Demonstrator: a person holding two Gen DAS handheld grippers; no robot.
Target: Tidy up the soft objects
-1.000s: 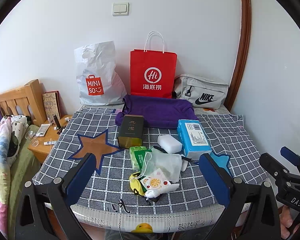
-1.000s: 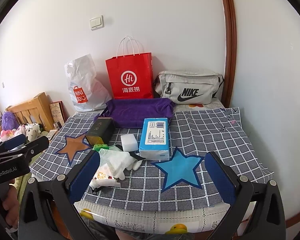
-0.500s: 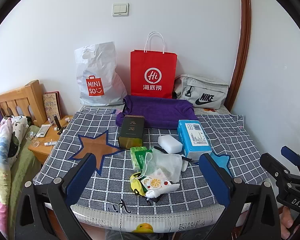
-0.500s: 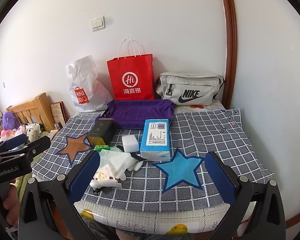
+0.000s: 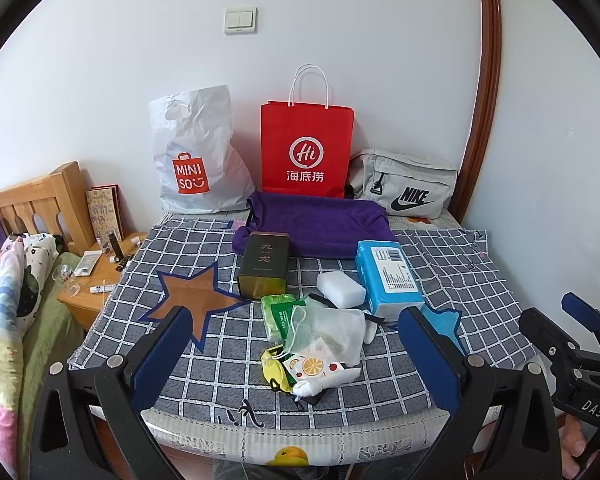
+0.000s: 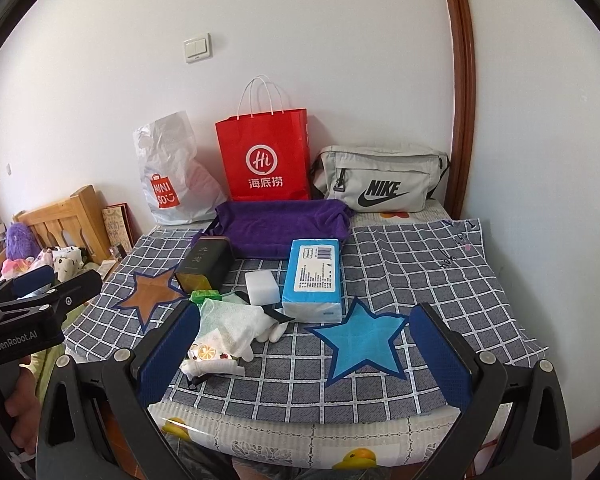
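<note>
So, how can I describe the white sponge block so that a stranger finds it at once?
Start from the red paper bag against the wall and come forward over the purple towel. Between the dark tin and the blue tissue pack lies the white sponge block. It is the only plain white, unprinted brick there.

The grey tablecloth (image 5: pixel 440 264) carries a white grid, a brown star (image 5: pixel 192 300) with a navy outline and a light blue star (image 6: pixel 360 340) with a navy outline. Behind the tablecloth: a red paper bag (image 5: pixel 306 148) with white logo and white handles, a white plastic bag (image 5: pixel 196 160) with a red-orange logo, a light grey waist bag (image 5: pixel 406 188) with black lettering. On the tablecloth: purple towel (image 5: pixel 320 220), dark olive tin (image 5: pixel 265 266) with gold characters, white sponge (image 5: pixel 341 289), light blue tissue pack (image 5: pixel 388 276) with a white label, green packet (image 5: pixel 278 312), white mesh cloth (image 5: pixel 332 332). Both grippers have blue pads (image 5: pixel 160 356) on black frames.
</note>
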